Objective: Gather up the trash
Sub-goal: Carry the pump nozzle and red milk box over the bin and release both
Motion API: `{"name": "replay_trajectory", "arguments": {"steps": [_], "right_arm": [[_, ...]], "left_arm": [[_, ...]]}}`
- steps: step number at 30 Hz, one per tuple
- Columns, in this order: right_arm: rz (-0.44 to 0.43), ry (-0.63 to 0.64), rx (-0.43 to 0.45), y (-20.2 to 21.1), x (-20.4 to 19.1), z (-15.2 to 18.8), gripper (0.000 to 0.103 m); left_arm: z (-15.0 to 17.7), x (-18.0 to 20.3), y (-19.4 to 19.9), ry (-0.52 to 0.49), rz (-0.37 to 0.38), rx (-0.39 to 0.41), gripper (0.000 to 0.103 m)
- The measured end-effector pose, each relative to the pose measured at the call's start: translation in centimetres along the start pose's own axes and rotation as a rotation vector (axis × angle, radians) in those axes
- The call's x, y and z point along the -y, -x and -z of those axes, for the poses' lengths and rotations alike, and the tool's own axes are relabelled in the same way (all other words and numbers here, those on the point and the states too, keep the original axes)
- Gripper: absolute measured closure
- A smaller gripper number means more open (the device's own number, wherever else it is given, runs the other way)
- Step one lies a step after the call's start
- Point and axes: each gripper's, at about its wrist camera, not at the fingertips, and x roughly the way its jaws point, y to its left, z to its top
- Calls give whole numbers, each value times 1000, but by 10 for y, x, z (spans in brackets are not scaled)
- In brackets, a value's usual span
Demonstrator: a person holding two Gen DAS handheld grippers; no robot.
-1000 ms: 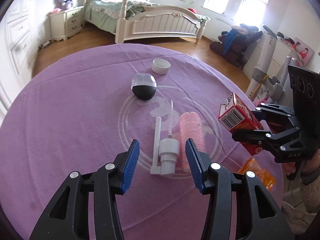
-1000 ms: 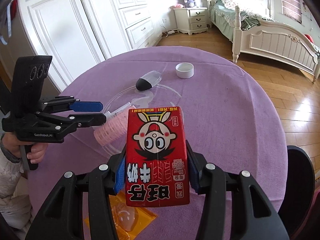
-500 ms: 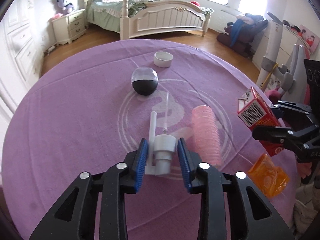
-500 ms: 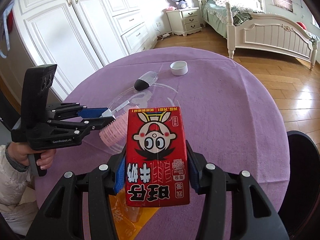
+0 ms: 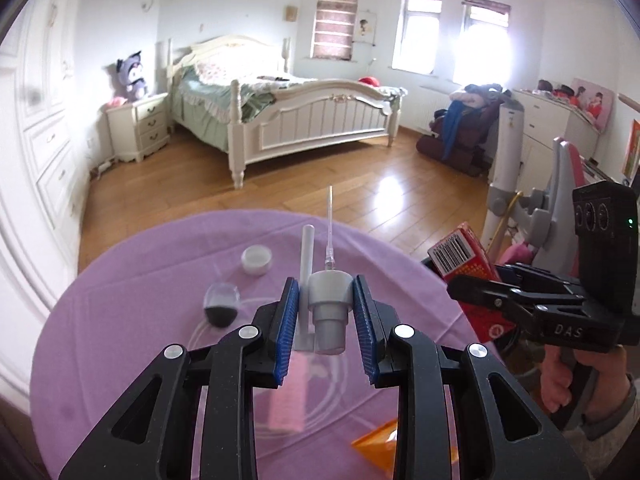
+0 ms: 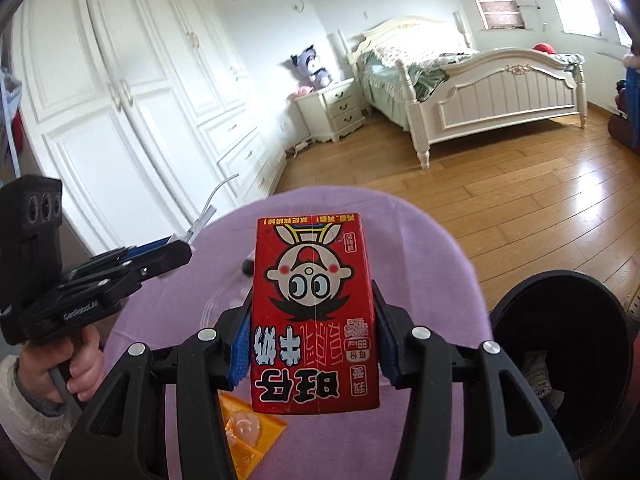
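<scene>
My left gripper [image 5: 325, 292] is shut on a white spray-pump head [image 5: 328, 304], held up off the purple table [image 5: 120, 320] with its nozzle and thin clear tube pointing away. My right gripper [image 6: 314, 316] is shut on a red milk carton [image 6: 314, 312], printed with an upside-down cartoon face, held above the table's near edge. In the left wrist view the red milk carton [image 5: 464, 256] and right gripper [image 5: 456, 284] show at the right. In the right wrist view the left gripper [image 6: 176, 250] shows at the left, gripped by a hand [image 6: 80, 364].
On the table lie a pink hair roller [image 5: 288, 396], a dark-bottomed clear capsule [image 5: 221, 306], a white round lid [image 5: 257, 259] and an orange wrapper [image 6: 244, 436]. A black bin [image 6: 560, 356] stands at the table's right side. Bed, nightstand and wardrobes lie beyond.
My left gripper closed on the pump head and lifted it off the table. The right gripper rose and turned with the carton, so the bin shows more.
</scene>
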Motion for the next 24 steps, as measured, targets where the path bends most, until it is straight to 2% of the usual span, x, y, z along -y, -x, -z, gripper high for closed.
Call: {"name": "replay_trajectory", "arguments": {"steps": [4,8,13,17,24], "right_arm": [[97,-66,111,35,37,-14,54],[219,-106,166,61,72,-17,54],[349,-135,166,70,110,-8,54],[400,-145,152,75,132,1,54],[470,-143,113,75,155,11,54]], "left_arm": [[-25,52,-6,-41,83,50,74],[-40,100,-28,-88,158,58,74],[-42,147,-65,-109,239,22,74],[-40,170,-95,-116,278,-8,74],[-31,204,-143,-127,296,-74,74]]}}
